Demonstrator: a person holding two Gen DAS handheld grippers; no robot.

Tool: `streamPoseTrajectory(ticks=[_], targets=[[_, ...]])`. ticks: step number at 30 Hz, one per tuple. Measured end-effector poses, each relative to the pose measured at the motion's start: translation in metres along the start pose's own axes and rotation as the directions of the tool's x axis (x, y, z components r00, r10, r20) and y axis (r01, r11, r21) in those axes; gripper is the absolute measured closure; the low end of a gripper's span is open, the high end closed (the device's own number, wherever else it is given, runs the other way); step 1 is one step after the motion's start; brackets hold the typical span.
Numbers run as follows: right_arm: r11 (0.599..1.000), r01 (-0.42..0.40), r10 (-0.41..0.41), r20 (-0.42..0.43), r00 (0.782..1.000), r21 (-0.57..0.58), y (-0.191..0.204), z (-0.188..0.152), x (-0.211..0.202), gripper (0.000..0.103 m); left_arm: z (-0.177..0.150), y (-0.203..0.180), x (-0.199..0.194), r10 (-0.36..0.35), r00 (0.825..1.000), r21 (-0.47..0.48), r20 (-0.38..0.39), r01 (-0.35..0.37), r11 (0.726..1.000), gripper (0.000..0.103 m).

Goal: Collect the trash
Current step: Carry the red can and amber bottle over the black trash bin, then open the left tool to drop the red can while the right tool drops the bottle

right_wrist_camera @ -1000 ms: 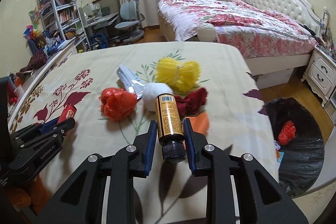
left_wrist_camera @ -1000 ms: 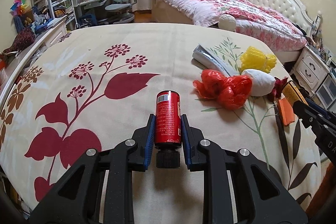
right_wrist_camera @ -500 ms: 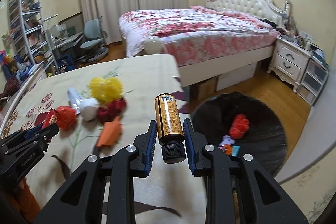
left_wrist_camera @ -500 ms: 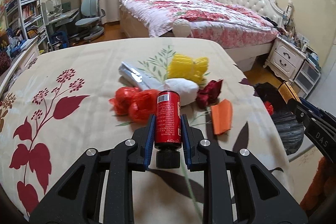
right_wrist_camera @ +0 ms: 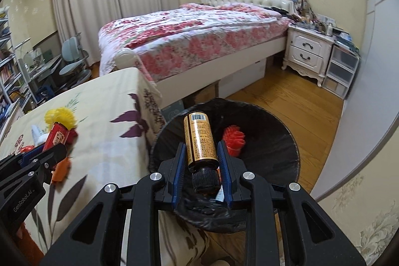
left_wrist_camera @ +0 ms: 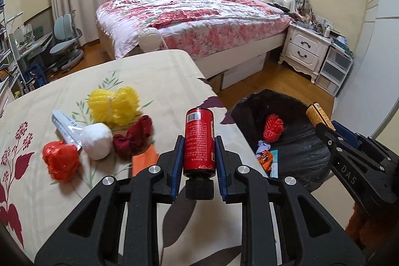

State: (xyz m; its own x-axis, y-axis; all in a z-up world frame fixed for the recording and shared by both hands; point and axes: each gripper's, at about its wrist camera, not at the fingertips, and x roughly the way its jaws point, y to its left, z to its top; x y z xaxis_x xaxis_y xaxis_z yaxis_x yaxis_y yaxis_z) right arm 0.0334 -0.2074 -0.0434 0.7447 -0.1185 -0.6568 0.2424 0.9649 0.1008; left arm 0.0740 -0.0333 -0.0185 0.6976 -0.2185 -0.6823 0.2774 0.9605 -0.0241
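While both grippers are tilted downward and forward, a bottle is carried in each. The left gripper (left_wrist_camera: 199, 153) is pinched on a red bottle (left_wrist_camera: 199, 141), held cap toward the camera, above the corner of the floral-cloth table (left_wrist_camera: 154, 76). The right gripper (right_wrist_camera: 201, 156) is clamped on an amber bottle (right_wrist_camera: 199, 138), likewise cap toward the camera, and is poised directly over the black-lined trash bin (right_wrist_camera: 274, 141). Inside the bin, beyond the right fingertips, a red mesh wad (right_wrist_camera: 234, 137) is seen, with small scraps of paper lying beside it. To the left of the left gripper, a yellow mesh wad (left_wrist_camera: 113, 104), a white ball (left_wrist_camera: 96, 141), a dark red wad (left_wrist_camera: 133, 138) and an orange-red wad (left_wrist_camera: 61, 160) are left on the table.
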Motion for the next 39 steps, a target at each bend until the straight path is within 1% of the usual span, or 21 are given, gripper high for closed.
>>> streamPoseTrajectory(ticks=[8,11,18,30,31,33,34,35,36,37,38,39], targets=[[0.997,0.073,-0.073,-0.01,0.997,0.027,-0.022,-0.001,0.019,0.076,0.012,-0.042,0.032,-0.021,1.0,0.07,-0.017,0.022,0.997,0.08],[0.996,0.082,-0.082,-0.017,0.997,0.04,-0.029,-0.001,0.026,0.076,0.015,-0.052,0.043,-0.022,0.999,0.083,-0.026,0.024,0.996,0.08],[0.993,0.091,-0.089,-0.03,0.996,0.074,-0.041,0.0,0.036,0.076,0.019,-0.063,0.064,-0.014,0.999,0.098,-0.053,0.019,0.995,0.08],[0.99,0.102,-0.097,-0.055,0.994,0.102,-0.05,0.0,0.048,0.075,0.018,-0.075,0.079,-0.013,0.997,0.128,-0.081,0.024,0.992,0.08],[0.989,0.108,-0.103,-0.053,0.993,0.101,-0.05,0.0,0.048,0.075,0.018,-0.075,0.079,-0.012,0.997,0.125,-0.082,0.022,0.992,0.079],[0.988,0.118,-0.114,-0.05,0.992,0.097,-0.05,-0.001,0.047,0.07,0.016,-0.074,0.079,-0.012,0.996,0.12,-0.087,0.023,0.993,0.076],[0.988,0.124,-0.12,-0.045,0.992,0.097,-0.05,-0.001,0.046,0.064,0.017,-0.074,0.08,-0.013,0.996,0.118,-0.089,0.024,0.993,0.068],[0.987,0.129,-0.126,-0.041,0.991,0.098,-0.05,0.0,0.046,0.061,0.017,-0.073,0.08,-0.015,0.996,0.114,-0.088,0.025,0.993,0.062],[0.986,0.133,-0.13,-0.037,0.991,0.097,-0.05,0.0,0.044,0.06,0.017,-0.072,0.079,-0.015,0.996,0.108,-0.083,0.024,0.994,0.053],[0.986,0.136,-0.134,-0.034,0.99,0.097,-0.05,0.0,0.043,0.058,0.018,-0.07,0.077,-0.015,0.997,0.101,-0.075,0.023,0.995,0.051],[0.985,0.141,-0.139,-0.031,0.99,0.096,-0.05,0.001,0.042,0.054,0.018,-0.069,0.075,-0.015,0.997,0.099,-0.071,0.022,0.995,0.05],[0.985,0.147,-0.144,-0.028,0.989,0.096,-0.05,0.0,0.041,0.05,0.018,-0.069,0.075,-0.013,0.997,0.1,-0.069,0.02,0.995,0.045]])
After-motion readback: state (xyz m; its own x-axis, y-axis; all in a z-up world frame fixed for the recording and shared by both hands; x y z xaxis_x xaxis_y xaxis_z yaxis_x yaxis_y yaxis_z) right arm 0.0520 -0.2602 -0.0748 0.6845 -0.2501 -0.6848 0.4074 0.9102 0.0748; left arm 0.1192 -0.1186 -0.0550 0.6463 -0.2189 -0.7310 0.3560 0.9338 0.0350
